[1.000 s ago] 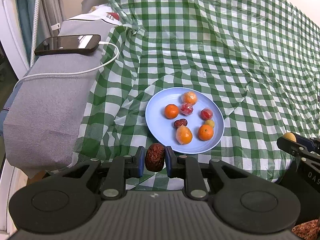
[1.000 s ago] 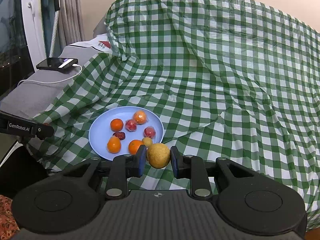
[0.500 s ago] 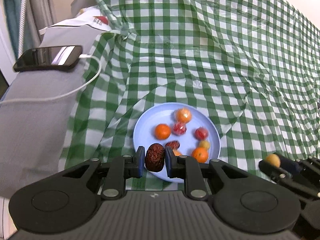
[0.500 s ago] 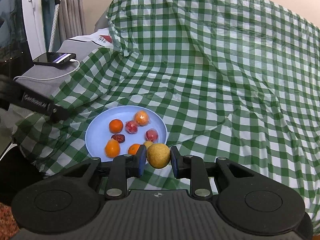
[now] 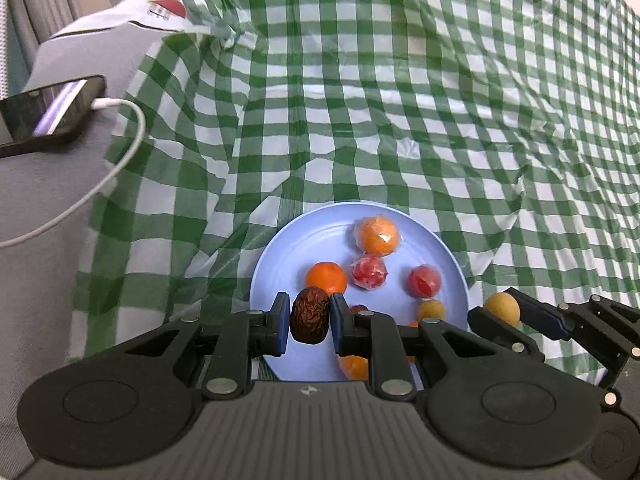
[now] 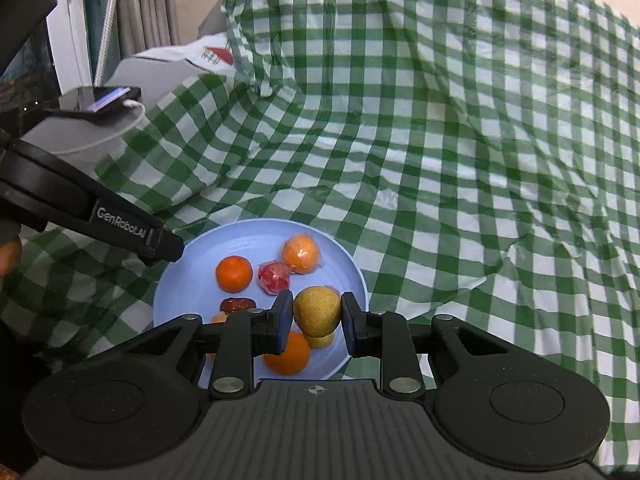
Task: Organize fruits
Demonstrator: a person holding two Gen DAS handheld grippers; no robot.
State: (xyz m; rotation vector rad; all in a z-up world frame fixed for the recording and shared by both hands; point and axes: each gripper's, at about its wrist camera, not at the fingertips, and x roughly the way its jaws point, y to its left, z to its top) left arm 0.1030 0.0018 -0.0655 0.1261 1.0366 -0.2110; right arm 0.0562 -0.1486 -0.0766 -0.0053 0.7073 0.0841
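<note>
**Left wrist and right wrist views: both grippers loaded above the fruit plate**

Left wrist view: the left gripper [image 5: 310, 322] is clamped on a wrinkled dark-red date [image 5: 310, 321], one pad pressing each side of it. The date hangs over the near-left rim of the light blue plate [image 5: 280, 256]. The plate sits on a green-and-white checked cloth [image 5: 400, 100]. On the plate lie a bare orange [image 5: 326, 278], a wrapped orange fruit [image 5: 377, 235], two wrapped red fruits [image 5: 370, 272] [image 5: 424, 280] and a small yellow fruit [image 5: 430, 309]. More fruit is partly hidden behind the fingers. The right gripper [image 5: 502, 310] appears at the plate's right edge.

Right wrist view: the right gripper [image 6: 316, 317] is closed on a round yellow fruit [image 6: 317, 311], gripped on both sides. It hangs over the near-right part of the plate [image 6: 188, 292]. A large orange [image 6: 287, 354] and another yellow fruit [image 6: 322, 340] lie just below it. A second date [image 6: 239, 304] rests on the plate to the left. The left gripper's finger [image 6: 160, 242] reaches over the plate's left rim.

Off the cloth, on grey upholstery [image 5: 40, 200] to the left, a phone [image 5: 48, 110] lies with a white cable [image 5: 120, 156] plugged in.
</note>
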